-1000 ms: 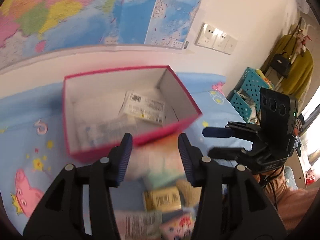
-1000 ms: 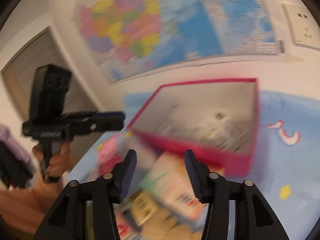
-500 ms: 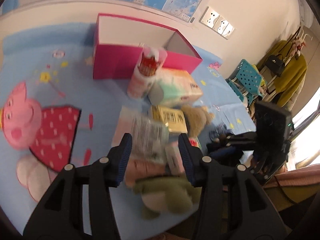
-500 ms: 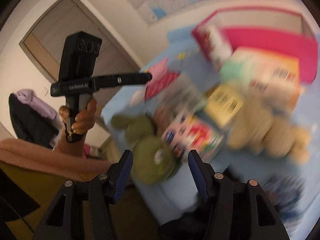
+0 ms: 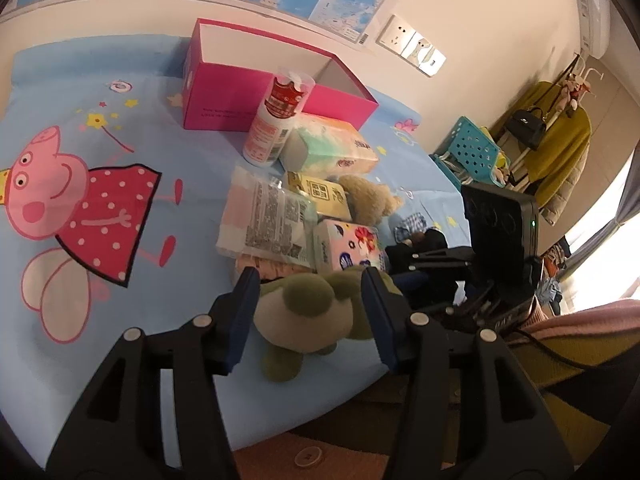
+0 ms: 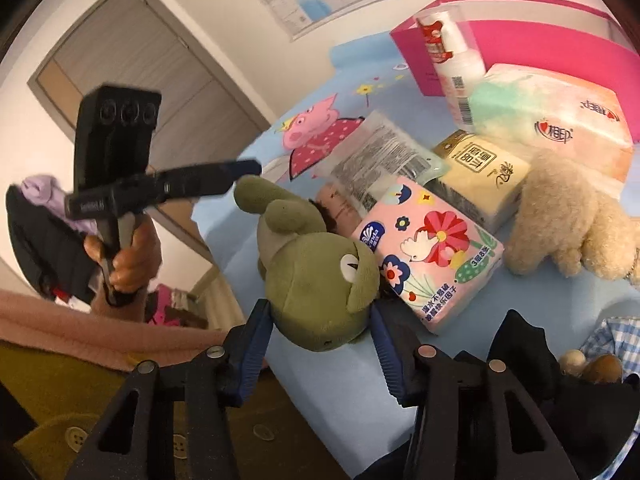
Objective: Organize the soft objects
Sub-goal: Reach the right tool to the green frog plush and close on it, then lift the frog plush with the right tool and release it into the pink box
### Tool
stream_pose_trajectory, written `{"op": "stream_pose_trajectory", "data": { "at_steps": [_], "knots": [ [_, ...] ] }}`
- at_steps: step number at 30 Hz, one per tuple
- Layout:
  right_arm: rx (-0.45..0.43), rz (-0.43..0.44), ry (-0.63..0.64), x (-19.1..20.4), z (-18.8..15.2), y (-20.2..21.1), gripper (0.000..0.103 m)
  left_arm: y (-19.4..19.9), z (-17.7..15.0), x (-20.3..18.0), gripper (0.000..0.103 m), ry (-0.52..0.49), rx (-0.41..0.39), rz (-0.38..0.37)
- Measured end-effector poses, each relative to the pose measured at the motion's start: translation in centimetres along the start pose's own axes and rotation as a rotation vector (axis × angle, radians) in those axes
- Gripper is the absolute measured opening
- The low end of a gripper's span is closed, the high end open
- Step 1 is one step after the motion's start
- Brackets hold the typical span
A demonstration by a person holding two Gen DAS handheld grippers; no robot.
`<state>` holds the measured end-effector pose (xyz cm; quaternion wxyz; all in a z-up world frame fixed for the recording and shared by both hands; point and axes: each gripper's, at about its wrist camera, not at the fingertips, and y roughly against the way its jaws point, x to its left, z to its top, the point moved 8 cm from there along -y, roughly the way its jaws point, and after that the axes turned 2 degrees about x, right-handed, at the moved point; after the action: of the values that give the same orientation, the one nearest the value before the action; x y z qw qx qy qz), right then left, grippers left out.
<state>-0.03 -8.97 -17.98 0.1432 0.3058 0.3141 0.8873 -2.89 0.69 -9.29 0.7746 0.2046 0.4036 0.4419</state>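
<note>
- You're at the pick-up step: both claws frame the green frog plush, which lies at the near edge of the blue cartoon sheet.
- Your right gripper has just been closing, its jaws astride the frog's head — whether the pads press yet, I can't tell.
- Your left gripper has just been opening and stands released around the frog's rear.
- Next, clamp on and carry it to the pink box beyond the tissue packs.
- The frog looks squashy and floppy — expect sag.

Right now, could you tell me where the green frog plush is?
The green frog plush lies at the bed's near edge, between both grippers' fingers, beside the floral tissue pack.
</note>
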Motion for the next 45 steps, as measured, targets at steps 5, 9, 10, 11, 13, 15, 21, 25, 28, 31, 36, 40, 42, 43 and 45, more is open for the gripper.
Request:
{"op": "stream_pose_trajectory", "data": {
  "at_steps": [5,9,10,11,13,15,21,25,28,31,36,40,42,43,45],
  "knots": [
    [-0.048,0.016,0.0,0.2,0.8,1.1,0.047,-0.9,-1.0,-0.4,0.056,-0.024,0.036,-0.015],
    [-0.088,0.01,-0.003,0.4,2.1,2.2,0.046,-1.6,-1.9,-0.4,0.064,-0.018,0.06,-0.049],
    [-0.094,0.009,-0.01,0.1,2.4,2.3,0.046,-1.9,-2.1,-0.3,0.064,-0.012,0.068,-0.048],
    [-0.097,0.009,-0.016,0.0,2.6,2.3,0.046,-2.0,-2.5,-0.2,0.064,-0.007,0.075,-0.053],
    [-0.102,0.023,-0.032,-0.4,2.9,2.4,0.046,-2.3,-3.1,-0.2,0.064,0.001,0.088,-0.078],
    [-0.107,0.029,-0.041,-0.5,3.1,2.3,0.046,-2.5,-3.4,-0.5,0.064,0.006,0.093,-0.104],
    [-0.115,0.035,-0.055,-0.5,3.4,2.4,0.046,-2.7,-3.3,0.0,0.051,0.039,0.079,-0.044],
    [-0.14,0.035,-0.043,-0.3,3.7,3.6,0.046,-1.7,-2.3,-0.5,0.048,0.027,0.045,0.0],
    [-0.171,0.039,-0.024,0.2,4.4,4.5,0.046,-0.5,-0.8,-0.8,0.048,0.02,-0.002,0.007],
    [-0.214,0.048,0.0,0.8,5.7,5.8,0.046,0.9,1.0,-1.2,0.048,-0.003,-0.054,0.023],
    [-0.28,0.042,0.033,1.2,8.5,7.6,0.046,2.0,4.6,-1.2,0.048,-0.031,-0.112,0.057],
    [-0.349,0.032,0.064,1.0,11.8,9.5,0.046,2.8,8.8,-1.4,0.048,-0.083,-0.169,0.098],
    [-0.38,0.025,0.08,0.9,13.6,10.5,0.046,3.2,11.0,-1.6,0.048,-0.116,-0.191,0.125],
    [-0.4,0.023,0.084,0.7,14.6,11.0,0.046,3.3,12.2,-1.6,0.048,-0.13,-0.205,0.139],
    [-0.428,0.021,0.09,0.3,16.4,11.8,0.046,3.2,14.3,-1.5,0.048,-0.144,-0.215,0.154]
  ]
}}
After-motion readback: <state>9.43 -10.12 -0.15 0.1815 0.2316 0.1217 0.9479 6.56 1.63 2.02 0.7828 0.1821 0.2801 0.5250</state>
